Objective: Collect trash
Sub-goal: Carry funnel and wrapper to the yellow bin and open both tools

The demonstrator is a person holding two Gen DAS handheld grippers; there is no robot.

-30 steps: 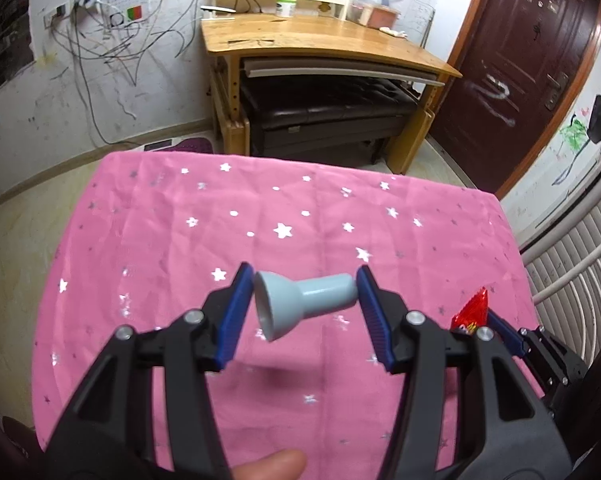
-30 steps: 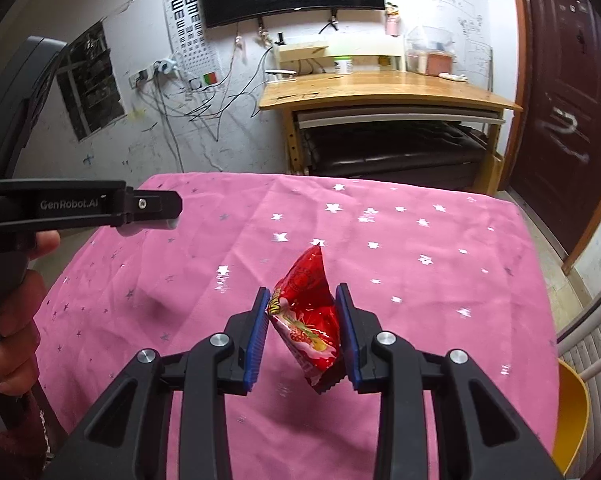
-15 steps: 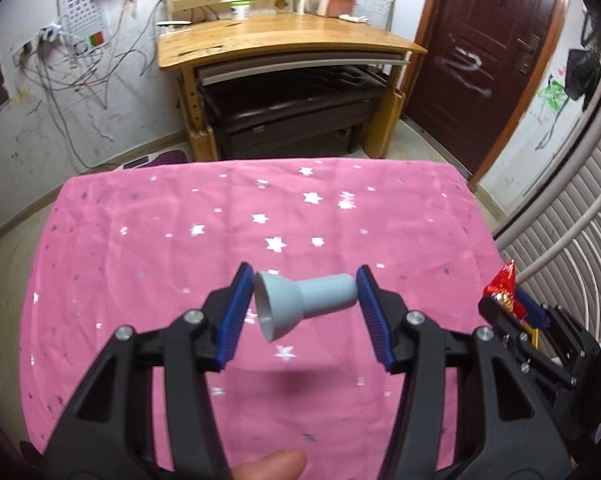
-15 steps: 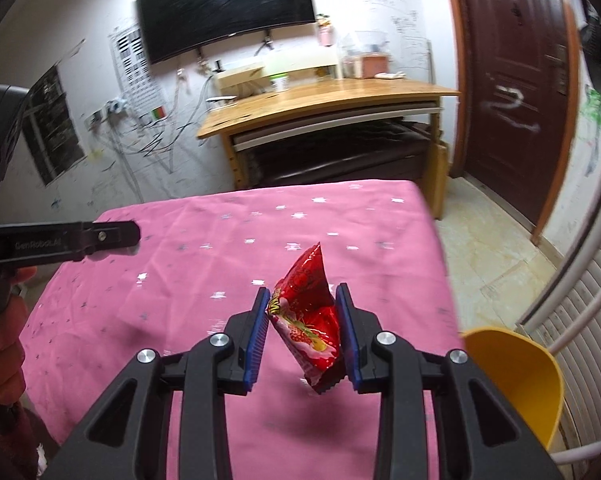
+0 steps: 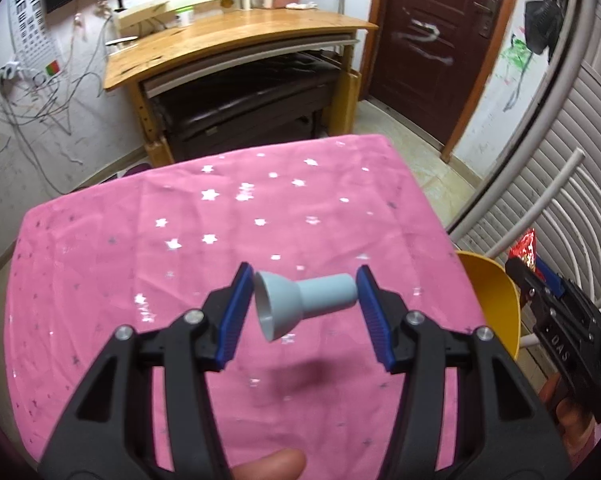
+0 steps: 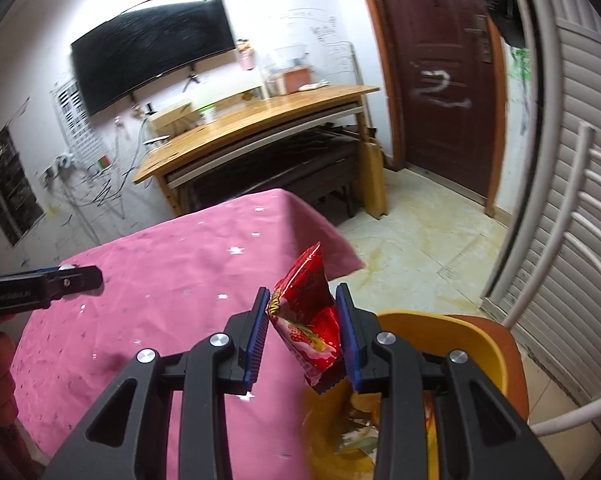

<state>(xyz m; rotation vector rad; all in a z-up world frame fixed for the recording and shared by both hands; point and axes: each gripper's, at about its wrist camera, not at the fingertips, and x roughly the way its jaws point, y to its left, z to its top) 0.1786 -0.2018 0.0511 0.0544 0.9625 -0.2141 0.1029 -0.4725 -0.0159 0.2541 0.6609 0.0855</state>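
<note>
Wooden desk (image 5: 236, 40), dark red door (image 6: 444, 80), wall-mounted black screen (image 6: 152, 44), scribbled white walls, pale tiled floor (image 6: 420, 236)

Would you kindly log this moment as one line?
left gripper: shut on grey funnel | right gripper: shut on red wrapper, above yellow bin

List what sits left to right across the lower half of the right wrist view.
left gripper → pink tablecloth → red snack wrapper held in the right gripper → yellow bin → white chair frame

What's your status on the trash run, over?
Left gripper shut on grey funnel. Right gripper shut on red wrapper, over yellow bin. Nothing blocking.
</note>
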